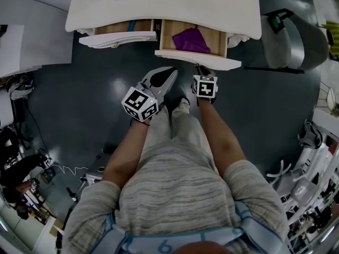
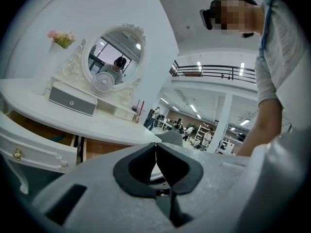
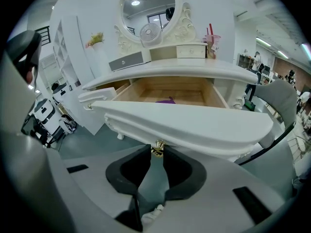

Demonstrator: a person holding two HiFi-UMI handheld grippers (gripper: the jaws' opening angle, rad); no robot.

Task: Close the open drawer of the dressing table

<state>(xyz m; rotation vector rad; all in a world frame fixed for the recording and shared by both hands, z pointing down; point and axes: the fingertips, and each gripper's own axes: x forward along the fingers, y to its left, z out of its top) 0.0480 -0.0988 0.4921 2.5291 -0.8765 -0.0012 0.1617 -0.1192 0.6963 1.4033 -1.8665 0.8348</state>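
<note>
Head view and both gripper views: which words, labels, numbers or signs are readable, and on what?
No words or numbers can be read for certain.
Marker cubes: black-and-white square patterns, no letters.
Blue mark on the person's garment: perhaps a digit, too unclear.

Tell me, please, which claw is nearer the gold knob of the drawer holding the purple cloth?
Right. The right claw is closed on the gold knob; the left claw, shut, sits left of it, apart.

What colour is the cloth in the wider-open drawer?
Purple. The cloth shows best in the head view, lying inside the right drawer.
</note>
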